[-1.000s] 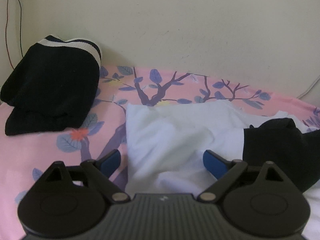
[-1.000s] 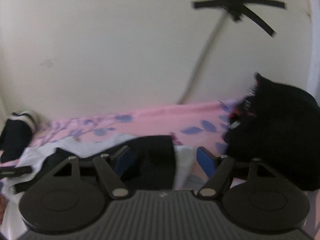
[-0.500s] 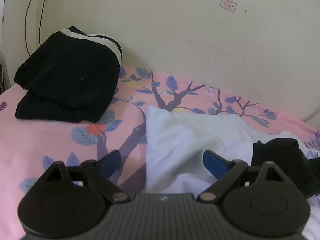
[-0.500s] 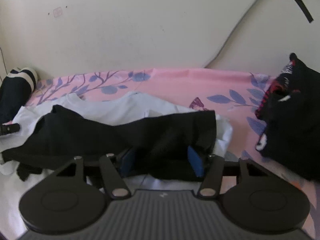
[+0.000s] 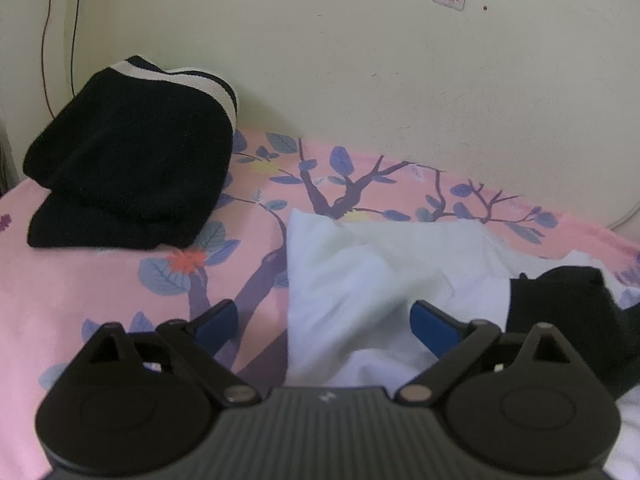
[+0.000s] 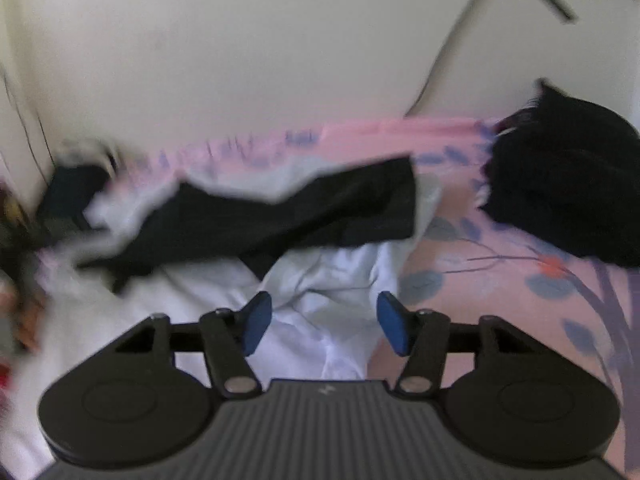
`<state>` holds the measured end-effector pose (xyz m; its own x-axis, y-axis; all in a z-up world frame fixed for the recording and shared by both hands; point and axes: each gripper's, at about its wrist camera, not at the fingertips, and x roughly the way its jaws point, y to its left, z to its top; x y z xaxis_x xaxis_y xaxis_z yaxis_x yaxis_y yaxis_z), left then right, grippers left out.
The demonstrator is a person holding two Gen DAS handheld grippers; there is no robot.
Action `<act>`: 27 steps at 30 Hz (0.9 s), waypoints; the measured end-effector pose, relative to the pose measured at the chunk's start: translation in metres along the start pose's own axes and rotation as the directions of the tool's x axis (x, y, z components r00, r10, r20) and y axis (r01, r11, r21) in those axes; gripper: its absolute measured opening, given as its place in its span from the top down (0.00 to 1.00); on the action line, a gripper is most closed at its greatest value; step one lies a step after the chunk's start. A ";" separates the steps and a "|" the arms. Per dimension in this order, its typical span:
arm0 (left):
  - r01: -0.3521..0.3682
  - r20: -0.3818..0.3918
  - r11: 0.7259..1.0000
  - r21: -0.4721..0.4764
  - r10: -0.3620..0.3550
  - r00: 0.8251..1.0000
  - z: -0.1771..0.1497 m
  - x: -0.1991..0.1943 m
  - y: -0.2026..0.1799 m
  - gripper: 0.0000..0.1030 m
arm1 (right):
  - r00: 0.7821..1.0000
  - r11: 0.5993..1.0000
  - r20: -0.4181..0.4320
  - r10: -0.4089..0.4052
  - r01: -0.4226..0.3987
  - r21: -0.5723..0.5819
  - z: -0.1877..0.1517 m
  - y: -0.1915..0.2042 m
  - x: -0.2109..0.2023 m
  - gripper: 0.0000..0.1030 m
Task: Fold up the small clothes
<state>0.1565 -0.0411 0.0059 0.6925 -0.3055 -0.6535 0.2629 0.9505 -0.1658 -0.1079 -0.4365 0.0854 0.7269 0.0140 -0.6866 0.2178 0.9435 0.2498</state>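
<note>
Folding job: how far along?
Done: one black garment with a white band sits folded at the far left. In hand: nothing. The left gripper and right gripper are both opening over the white garment, pads clear of cloth. Left: the white garment, rumpled, the black cloth draped across it, and a black heap on the right.

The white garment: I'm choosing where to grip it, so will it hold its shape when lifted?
Probably not. The white garment lies creased and rumpled on the pink sheet, so it looks thin and floppy. The black cloth draped over it would likely slide or drag along.
</note>
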 end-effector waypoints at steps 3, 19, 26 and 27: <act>0.040 -0.004 0.999 -0.021 -0.041 0.999 0.001 -0.002 0.005 0.02 | 0.997 0.999 0.065 -0.033 0.032 0.022 -0.014 -0.014 -0.038 0.43; 0.077 0.050 0.996 0.036 -0.078 0.996 -0.043 -0.162 0.073 0.02 | 1.000 0.988 -0.004 -0.012 0.012 0.154 -0.066 -0.042 -0.044 1.00; 0.152 -0.027 0.986 0.062 -0.151 0.988 -0.099 -0.216 0.089 0.02 | 0.974 0.961 0.049 0.220 -0.225 0.163 -0.098 -0.037 -0.113 1.00; 0.146 -0.024 0.987 0.067 -0.145 0.989 -0.108 -0.224 0.090 0.02 | 0.974 0.961 0.060 0.219 -0.225 0.158 -0.106 -0.040 -0.125 1.00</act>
<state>-0.0474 0.1187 0.0580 0.6306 -0.4383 -0.6405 0.4058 0.8897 -0.2092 -0.2759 -0.4411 0.0889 0.7944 0.2002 -0.5734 0.1484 0.8515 0.5029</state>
